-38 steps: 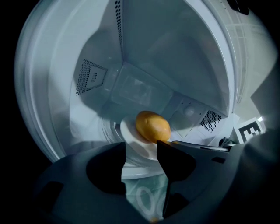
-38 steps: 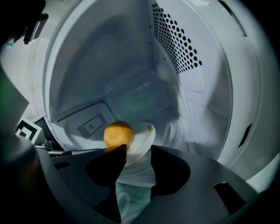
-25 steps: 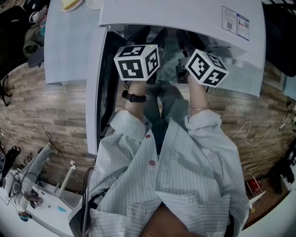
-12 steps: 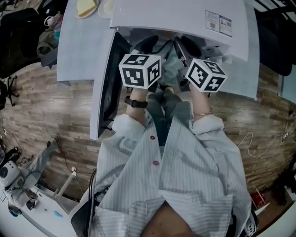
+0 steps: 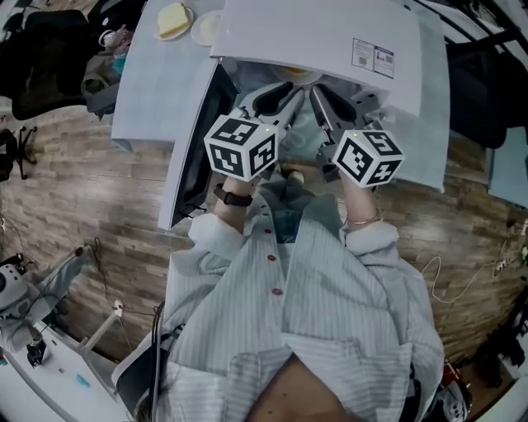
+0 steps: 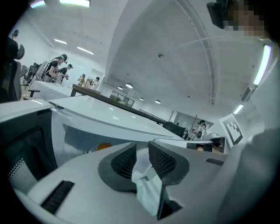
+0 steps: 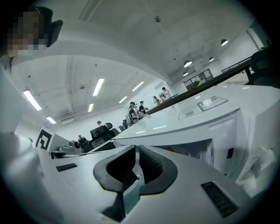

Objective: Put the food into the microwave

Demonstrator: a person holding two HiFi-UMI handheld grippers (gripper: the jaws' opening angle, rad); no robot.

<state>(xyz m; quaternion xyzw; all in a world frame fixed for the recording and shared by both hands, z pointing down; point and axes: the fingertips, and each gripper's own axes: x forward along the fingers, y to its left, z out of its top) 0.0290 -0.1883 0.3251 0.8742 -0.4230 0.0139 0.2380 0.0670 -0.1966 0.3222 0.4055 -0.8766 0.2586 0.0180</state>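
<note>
The white microwave [image 5: 330, 41] stands with its door [image 5: 194, 140] swung open to the left. Just inside its mouth I see a plate with orange-yellow food [image 5: 299, 74], which also shows in the cavity in the left gripper view [image 6: 103, 146] and the right gripper view [image 7: 183, 151]. Both grippers are side by side in front of the opening, pointing at it. My left gripper [image 5: 289, 96] [image 6: 142, 148] is closing, with a gap still between its pads and nothing in it. My right gripper [image 5: 317, 93] [image 7: 137, 151] is closing too, its pads almost together and empty.
A yellow piece of food on a plate [image 5: 173, 18] and a second plate [image 5: 206, 29] lie on the grey table left of the microwave. The open door blocks the left side. Wooden floor [image 5: 99, 214] lies below. People stand far off in the room.
Both grippers have risen in front of the microwave's opening and their wide jaws have drawn in. The plate of food now shows in the cavity's mouth.
</note>
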